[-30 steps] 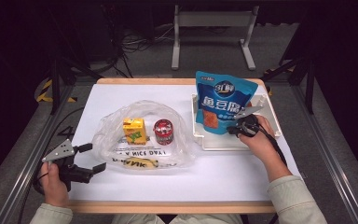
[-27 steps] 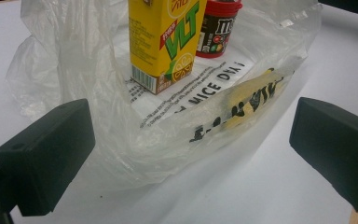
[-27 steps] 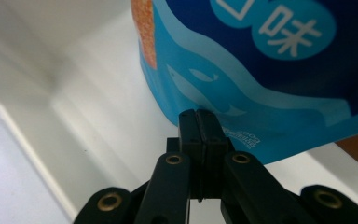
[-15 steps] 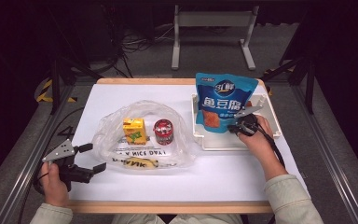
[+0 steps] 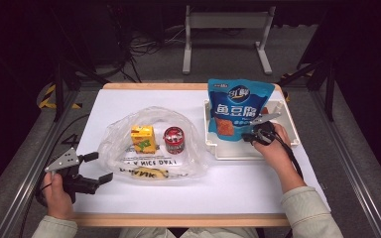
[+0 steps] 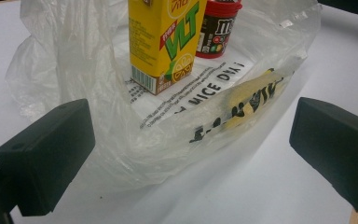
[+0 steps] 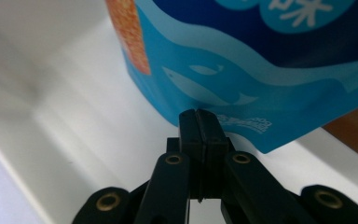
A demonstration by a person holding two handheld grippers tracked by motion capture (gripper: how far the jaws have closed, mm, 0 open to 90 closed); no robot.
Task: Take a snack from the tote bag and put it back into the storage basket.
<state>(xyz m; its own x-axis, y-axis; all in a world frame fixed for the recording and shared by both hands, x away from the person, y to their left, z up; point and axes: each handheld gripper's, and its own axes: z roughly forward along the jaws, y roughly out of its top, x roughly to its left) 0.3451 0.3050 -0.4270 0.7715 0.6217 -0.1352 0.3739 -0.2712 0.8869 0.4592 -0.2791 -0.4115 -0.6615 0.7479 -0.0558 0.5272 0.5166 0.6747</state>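
A clear plastic bag [image 5: 151, 144] lies left of centre on the white table [image 5: 238, 183]. Inside it a yellow lemon tea carton [image 5: 143, 138] stands just left of a red-lidded candy tub [image 5: 173, 140], with a banana [image 5: 151, 173] nearer.

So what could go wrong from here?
The right gripper pinches only the bottom edge of the blue snack pouch, so the pouch might slip free or flop over when lifted from the white tray. The plastic bag lies slack, so the upright juice carton could topple if the open left gripper tugs it.
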